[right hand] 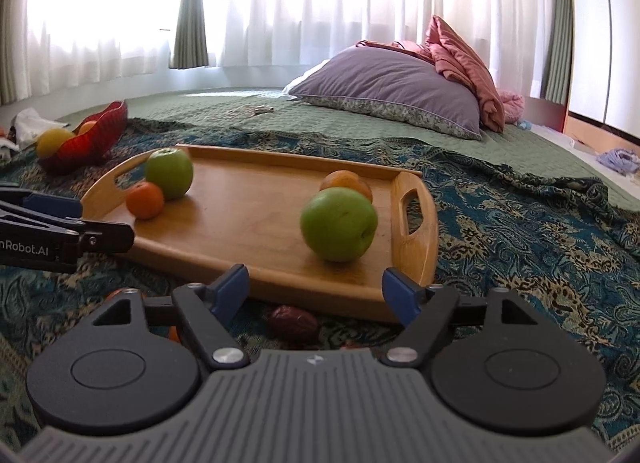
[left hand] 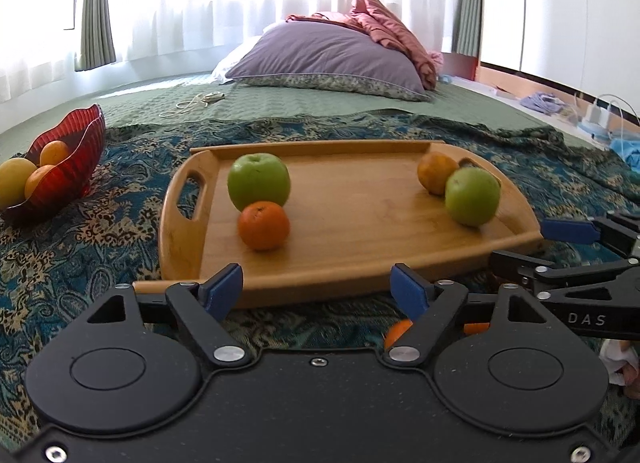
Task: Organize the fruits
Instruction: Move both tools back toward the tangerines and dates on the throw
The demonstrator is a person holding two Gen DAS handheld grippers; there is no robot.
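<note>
The left tool [left hand: 316, 287] hangs just short of the near rim of the wooden tray [left hand: 360, 219], its blue pads [left hand: 224, 287] spread wide apart with nothing between them. The right tool [right hand: 316, 291] hovers by the tray's near right corner, likewise spread wide and empty.

On the tray, a green apple [left hand: 258, 181] sits at the left end with a bright orange [left hand: 263, 225] touching its near side. At the right end a second green apple [left hand: 472, 195] stands just in front of a duller orange [left hand: 434, 172].

A dark brownish fruit [right hand: 293, 322] lies on the patterned blue throw [right hand: 520, 231] just before the tray's near edge.

Well to the left, a red glass bowl [left hand: 76, 159] holds a yellow fruit [left hand: 14, 183] and two oranges [left hand: 54, 153].

Beyond the throw, a purple pillow [left hand: 332, 59] rests on the green bed cover [left hand: 280, 103].
</note>
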